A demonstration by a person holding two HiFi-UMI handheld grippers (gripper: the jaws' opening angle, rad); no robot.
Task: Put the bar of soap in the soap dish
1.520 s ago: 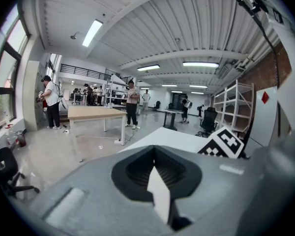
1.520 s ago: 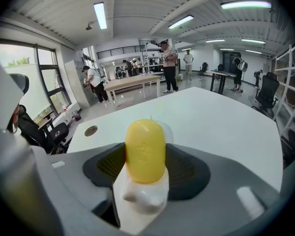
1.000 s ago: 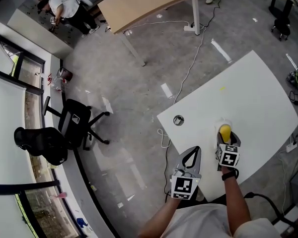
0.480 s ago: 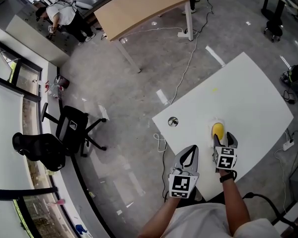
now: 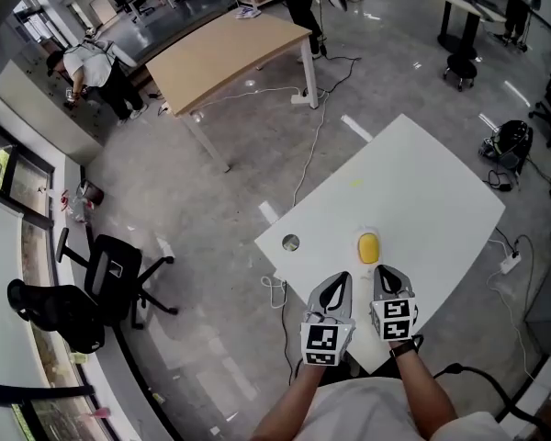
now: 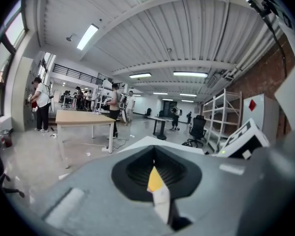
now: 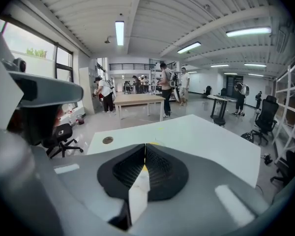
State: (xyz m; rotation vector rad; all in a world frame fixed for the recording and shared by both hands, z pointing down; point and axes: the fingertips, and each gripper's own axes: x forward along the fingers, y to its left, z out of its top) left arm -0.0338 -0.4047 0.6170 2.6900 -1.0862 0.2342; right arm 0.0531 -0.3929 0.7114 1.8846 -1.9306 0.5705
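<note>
White worktop (image 5: 422,191) fills the middle of the head view; the yellow bar of soap (image 5: 368,246) rests there, the pale soap dish (image 5: 367,232) under it hard to tell from the surface. The left claw (image 5: 342,277), at the soap's 7 o'clock, is closed and empty; the right claw (image 5: 383,269), at 5 o'clock, has just closed on nothing. In both gripper views the jaws hide all but a yellow sliver of soap

Both empty: left tongs (image 5: 334,289) shut, right tongs (image 5: 389,281) just closed.
</note>
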